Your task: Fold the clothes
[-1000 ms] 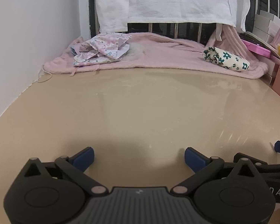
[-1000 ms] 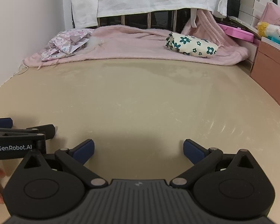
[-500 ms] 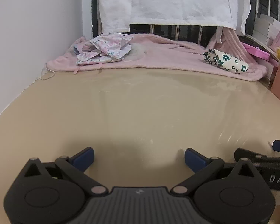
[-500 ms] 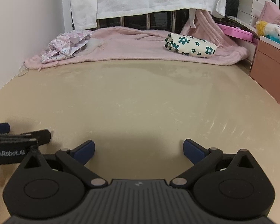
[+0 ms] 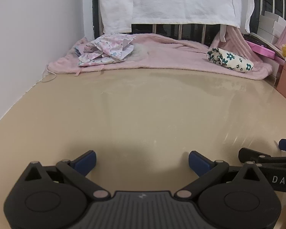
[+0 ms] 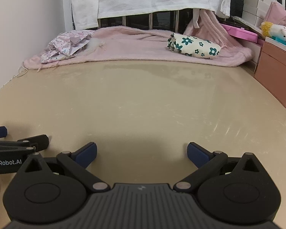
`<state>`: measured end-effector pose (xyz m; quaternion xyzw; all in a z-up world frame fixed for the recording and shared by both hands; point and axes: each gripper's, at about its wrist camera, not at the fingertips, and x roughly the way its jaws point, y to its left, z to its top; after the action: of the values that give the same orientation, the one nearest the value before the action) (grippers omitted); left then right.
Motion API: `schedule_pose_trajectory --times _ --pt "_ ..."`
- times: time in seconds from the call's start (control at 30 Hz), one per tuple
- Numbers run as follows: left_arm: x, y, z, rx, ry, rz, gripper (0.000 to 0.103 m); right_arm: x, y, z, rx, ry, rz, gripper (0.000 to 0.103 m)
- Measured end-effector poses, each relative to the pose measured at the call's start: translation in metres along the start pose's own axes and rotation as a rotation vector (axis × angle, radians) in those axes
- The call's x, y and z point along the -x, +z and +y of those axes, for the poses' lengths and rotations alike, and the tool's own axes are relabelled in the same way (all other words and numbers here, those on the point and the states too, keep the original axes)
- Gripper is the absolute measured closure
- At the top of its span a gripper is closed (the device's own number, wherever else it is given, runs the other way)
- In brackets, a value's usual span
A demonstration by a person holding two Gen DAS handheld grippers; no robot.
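Note:
A crumpled pale floral garment (image 5: 104, 49) (image 6: 66, 44) lies at the far left on a pink blanket (image 5: 171, 57) (image 6: 143, 47). A folded cream cloth with dark green flowers (image 5: 230, 59) (image 6: 194, 45) rests on the blanket at the far right. My left gripper (image 5: 142, 161) stands open over the near part of the beige tabletop (image 5: 143, 105), nothing between its fingers. My right gripper (image 6: 141, 152) is open too, beside it over the tabletop (image 6: 143, 99), and empty. Both are far from the clothes.
A white cloth (image 5: 171, 2) hangs over a rail behind the blanket. A white wall (image 5: 28, 38) runs along the left. Pink and white boxes (image 6: 257, 9), a plush toy (image 6: 276, 30) and a brown cabinet (image 6: 276, 72) stand at the right.
Both views have shifted slightly; the clothes sit a little lower and nearer in frame, so both grippers have edged forward. Both stay open and empty.

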<state>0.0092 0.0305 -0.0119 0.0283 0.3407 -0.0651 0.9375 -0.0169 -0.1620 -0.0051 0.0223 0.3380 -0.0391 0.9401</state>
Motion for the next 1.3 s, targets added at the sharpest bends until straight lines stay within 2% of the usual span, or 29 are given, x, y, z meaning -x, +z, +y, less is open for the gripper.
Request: schedule_pose_trajectory --times 1.3 --pt "0.0018 -0.0013 -0.0018 -0.004 -0.001 0.001 0.000 0.0008 0.0008 -0.0012 0.006 0.002 -0.001 0.001"
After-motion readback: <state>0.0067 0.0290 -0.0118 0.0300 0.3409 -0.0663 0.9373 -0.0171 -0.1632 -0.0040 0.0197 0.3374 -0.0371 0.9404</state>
